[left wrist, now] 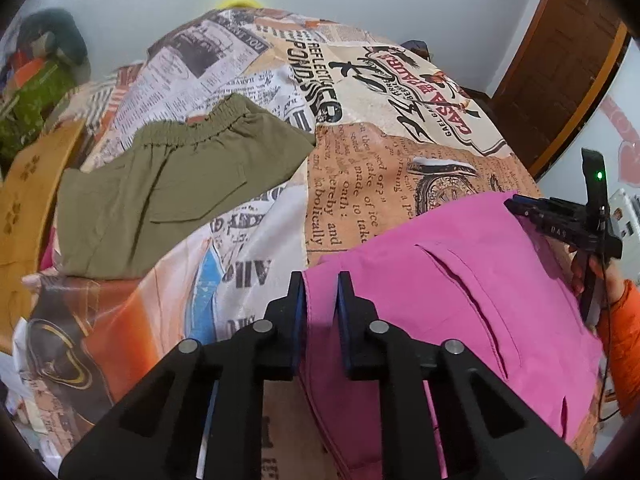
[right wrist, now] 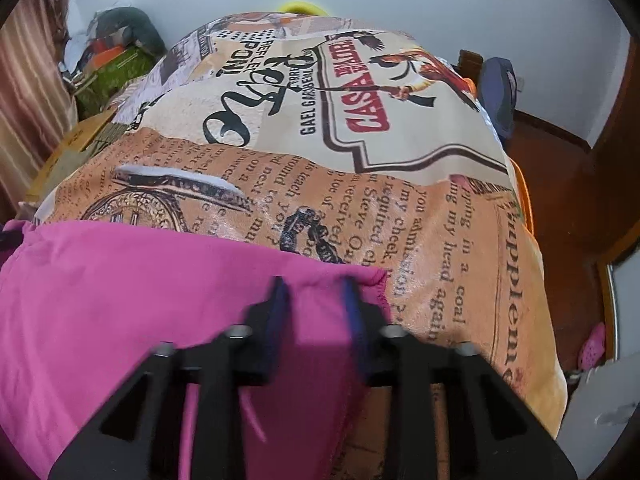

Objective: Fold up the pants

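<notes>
Pink pants (left wrist: 460, 280) lie flat on a bed covered by a newspaper-print spread (left wrist: 400, 184). My left gripper (left wrist: 322, 280) stands at their near left edge, and pink cloth fills the narrow gap between its blue pads. In the right wrist view the pink pants (right wrist: 120, 300) cover the lower left. My right gripper (right wrist: 316, 286) is closed on their edge just inside the right corner, cloth bunched between the pads. The left wrist view also shows the right gripper (left wrist: 516, 205) at the far right corner of the pants, held by a hand with an orange sleeve (left wrist: 618, 340).
Folded olive-green pants (left wrist: 160, 192) lie on the spread (right wrist: 360, 152) to the left of the pink ones. A yellow-brown board (left wrist: 28, 208) and a pile of clutter (left wrist: 44, 60) sit off the bed's left side. A wooden door (left wrist: 560, 80) and brown floor (right wrist: 560, 200) are on the right.
</notes>
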A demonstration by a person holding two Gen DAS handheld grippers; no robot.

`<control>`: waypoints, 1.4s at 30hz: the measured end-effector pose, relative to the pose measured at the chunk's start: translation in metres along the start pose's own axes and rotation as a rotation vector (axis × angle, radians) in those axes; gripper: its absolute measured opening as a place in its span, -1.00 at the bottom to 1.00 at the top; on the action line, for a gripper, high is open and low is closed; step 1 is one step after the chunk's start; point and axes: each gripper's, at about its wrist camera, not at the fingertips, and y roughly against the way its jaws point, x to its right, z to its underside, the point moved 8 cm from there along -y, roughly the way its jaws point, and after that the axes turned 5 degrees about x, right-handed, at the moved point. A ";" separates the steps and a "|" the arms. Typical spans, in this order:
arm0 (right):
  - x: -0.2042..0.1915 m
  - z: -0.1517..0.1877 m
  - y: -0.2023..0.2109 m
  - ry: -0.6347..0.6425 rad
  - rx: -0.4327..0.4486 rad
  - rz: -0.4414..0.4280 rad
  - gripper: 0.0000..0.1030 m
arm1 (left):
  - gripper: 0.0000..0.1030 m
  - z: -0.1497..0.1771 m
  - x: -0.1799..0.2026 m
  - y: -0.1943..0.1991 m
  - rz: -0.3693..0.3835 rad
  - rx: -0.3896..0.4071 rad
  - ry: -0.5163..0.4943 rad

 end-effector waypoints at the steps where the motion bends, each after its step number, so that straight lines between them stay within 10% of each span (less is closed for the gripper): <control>1: 0.000 0.000 -0.001 0.003 -0.001 0.003 -0.69 | -0.73 -0.001 0.001 0.001 -0.018 0.006 -0.015; 17: 0.001 -0.009 0.005 -0.007 -0.049 0.054 -0.73 | -0.70 -0.008 0.001 0.019 -0.149 0.025 -0.100; 27: -0.061 -0.037 0.057 0.082 0.101 -0.085 -0.47 | -0.69 -0.036 0.043 0.032 -0.038 0.080 -0.111; 42: -0.075 -0.001 0.004 0.155 -0.032 -0.146 -0.46 | -0.69 -0.004 0.037 -0.022 -0.002 -0.043 -0.103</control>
